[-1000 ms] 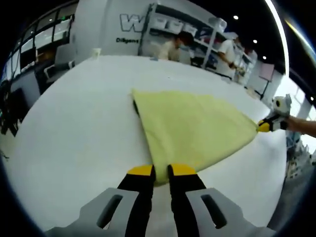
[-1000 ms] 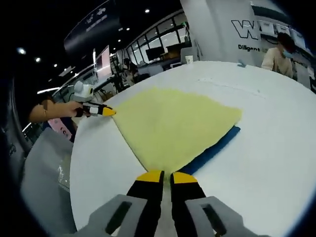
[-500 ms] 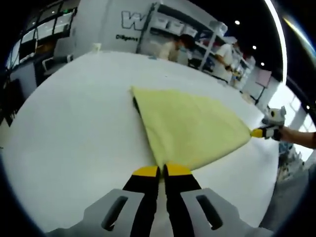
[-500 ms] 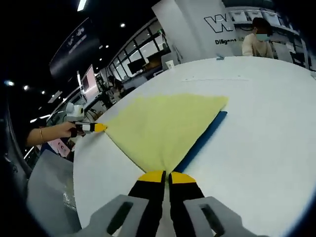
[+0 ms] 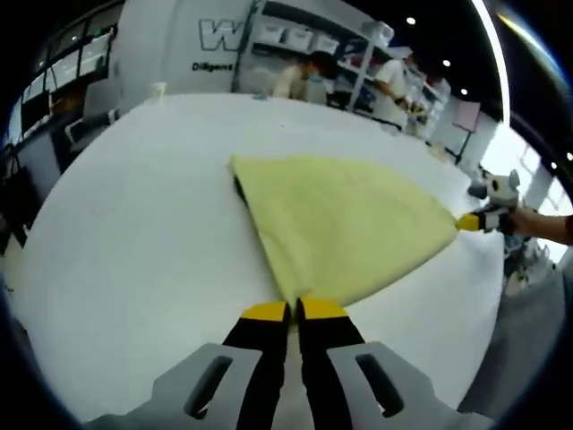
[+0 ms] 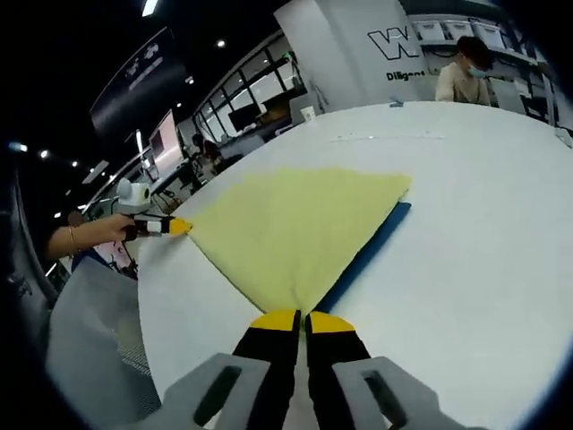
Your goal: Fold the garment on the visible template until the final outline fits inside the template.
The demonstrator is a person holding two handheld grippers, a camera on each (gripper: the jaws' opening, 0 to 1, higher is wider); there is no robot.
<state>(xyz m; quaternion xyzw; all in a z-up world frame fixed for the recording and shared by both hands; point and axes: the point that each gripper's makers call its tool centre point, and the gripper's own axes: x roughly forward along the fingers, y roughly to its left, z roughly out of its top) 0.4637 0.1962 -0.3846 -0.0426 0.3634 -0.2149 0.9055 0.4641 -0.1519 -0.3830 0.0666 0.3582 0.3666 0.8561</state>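
Holding one corner each, the two grippers are stretching the yellow garment [image 5: 345, 224] flat over the white table [image 5: 134, 233]. The left gripper [image 5: 295, 311] is clenched on the near corner in its own view, its yellow-tipped jaws pressed together with the cloth pinched between them, and the right gripper [image 6: 294, 320] is doing the same at its end, jaws closed tight on the fabric. Each is also turning up small in the other's view, the right gripper at the far right point of the cloth in the left gripper view, the left one at the far left point in the right gripper view. The garment is lying near the middle of the table as a fanned, roughly triangular sheet, and along one edge a blue template [image 6: 365, 257] is peeking out from underneath as a narrow strip. To my eye the fold is partway along: the cloth is covering most of the template but is spreading wider than the strip suggests. Doing this step well probably means keeping both corners pulled evenly so no slack is bunching in the middle, carrying them over together, low to the table, and lining the new edge up with the blue border before letting go. People are working at shelves [image 5: 304, 40] behind the table.
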